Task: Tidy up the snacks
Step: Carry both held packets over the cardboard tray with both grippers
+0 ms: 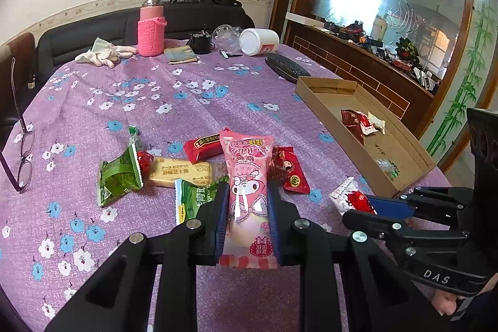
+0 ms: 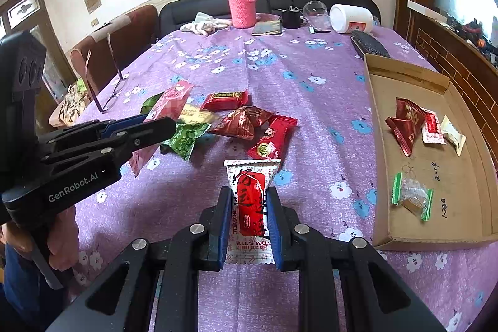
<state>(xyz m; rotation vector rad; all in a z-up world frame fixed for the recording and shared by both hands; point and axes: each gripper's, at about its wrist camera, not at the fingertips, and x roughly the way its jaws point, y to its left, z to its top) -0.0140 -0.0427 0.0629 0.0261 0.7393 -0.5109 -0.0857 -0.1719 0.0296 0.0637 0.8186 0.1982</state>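
Left gripper (image 1: pixel 247 207) fingers clamped on pink packet (image 1: pixel 247 192), right gripper (image 2: pixel 249 207) – on red-and-white packet (image 2: pixel 251 204)

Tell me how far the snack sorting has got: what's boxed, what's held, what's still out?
Four snacks lie in the cardboard box. The left hand-held gripper grips a pink packet; the right hand-held gripper grips a red-and-white packet. About seven loose snacks remain on the purple tablecloth.

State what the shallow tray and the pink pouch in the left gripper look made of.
Tray: brown cardboard, matte, with folded flaps and pen marks on its floor. Pink pouch: likely thin plastic film, glossy; it shows bright glare streaks and crimped ends.
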